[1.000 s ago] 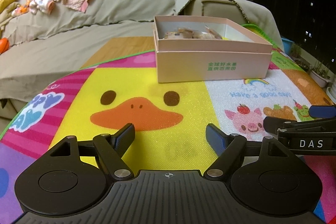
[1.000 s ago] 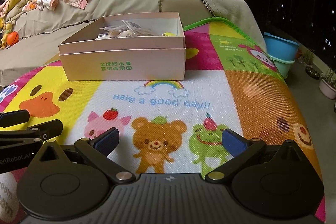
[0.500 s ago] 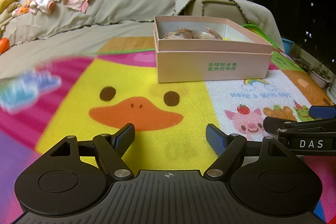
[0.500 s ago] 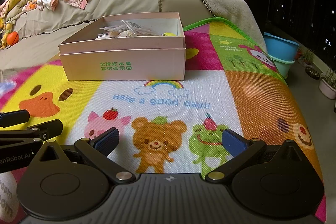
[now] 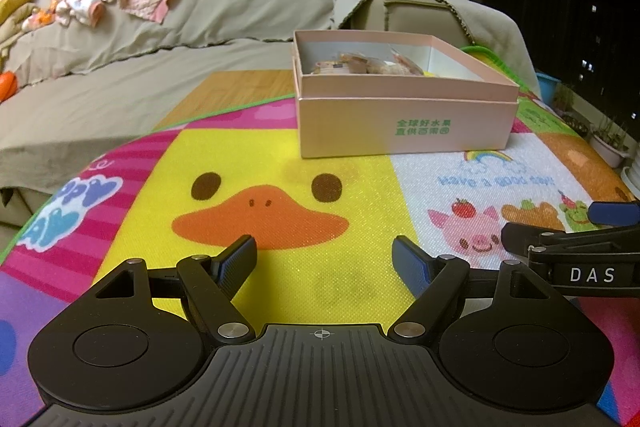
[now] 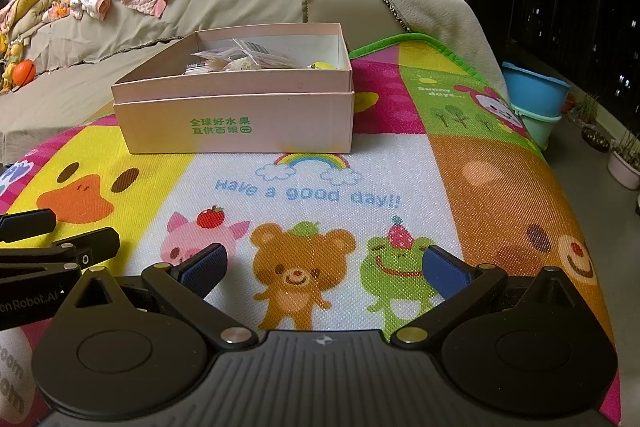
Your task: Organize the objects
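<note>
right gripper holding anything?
No, the right gripper has its jaws spread wide with only the play mat between them.

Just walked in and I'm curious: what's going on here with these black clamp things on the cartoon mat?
A person is holding two hand-held grippers low over a colourful play mat. The left gripper and right gripper are both open and hold nothing. Ahead of them sits an open pink box with some clear-wrapped packets already inside. No loose objects show on the visible part of the mat.
</note>
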### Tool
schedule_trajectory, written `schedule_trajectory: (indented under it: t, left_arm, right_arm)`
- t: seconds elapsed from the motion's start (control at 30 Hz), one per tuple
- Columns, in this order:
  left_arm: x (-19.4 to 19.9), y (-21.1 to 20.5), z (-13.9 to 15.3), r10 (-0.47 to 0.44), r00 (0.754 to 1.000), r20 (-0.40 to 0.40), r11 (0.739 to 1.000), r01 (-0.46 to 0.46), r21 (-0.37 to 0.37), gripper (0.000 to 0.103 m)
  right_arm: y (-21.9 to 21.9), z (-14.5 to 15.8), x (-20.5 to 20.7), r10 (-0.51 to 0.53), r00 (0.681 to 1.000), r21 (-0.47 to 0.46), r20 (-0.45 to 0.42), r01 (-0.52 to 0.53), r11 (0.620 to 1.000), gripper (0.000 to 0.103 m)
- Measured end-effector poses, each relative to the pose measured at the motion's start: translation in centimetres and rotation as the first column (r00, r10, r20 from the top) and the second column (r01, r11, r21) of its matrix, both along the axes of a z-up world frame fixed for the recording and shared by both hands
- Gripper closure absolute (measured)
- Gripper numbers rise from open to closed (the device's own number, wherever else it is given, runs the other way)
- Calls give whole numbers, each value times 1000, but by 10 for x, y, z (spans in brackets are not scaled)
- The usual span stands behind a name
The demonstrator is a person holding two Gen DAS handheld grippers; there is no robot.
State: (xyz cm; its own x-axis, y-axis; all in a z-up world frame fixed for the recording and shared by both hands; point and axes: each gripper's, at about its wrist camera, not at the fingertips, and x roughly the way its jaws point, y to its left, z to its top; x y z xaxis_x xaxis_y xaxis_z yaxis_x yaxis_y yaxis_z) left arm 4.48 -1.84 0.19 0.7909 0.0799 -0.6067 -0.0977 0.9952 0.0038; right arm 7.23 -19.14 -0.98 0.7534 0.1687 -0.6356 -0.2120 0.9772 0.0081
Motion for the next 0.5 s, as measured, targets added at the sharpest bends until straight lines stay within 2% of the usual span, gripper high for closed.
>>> schedule_trajectory:
  t: [0.5]
  left_arm:
    - [1, 0, 0, 0, 1000, 0, 1000, 0, 0, 21]
  right_arm:
    - [0, 1, 1, 0, 1000, 2, -3, 0, 1000, 0]
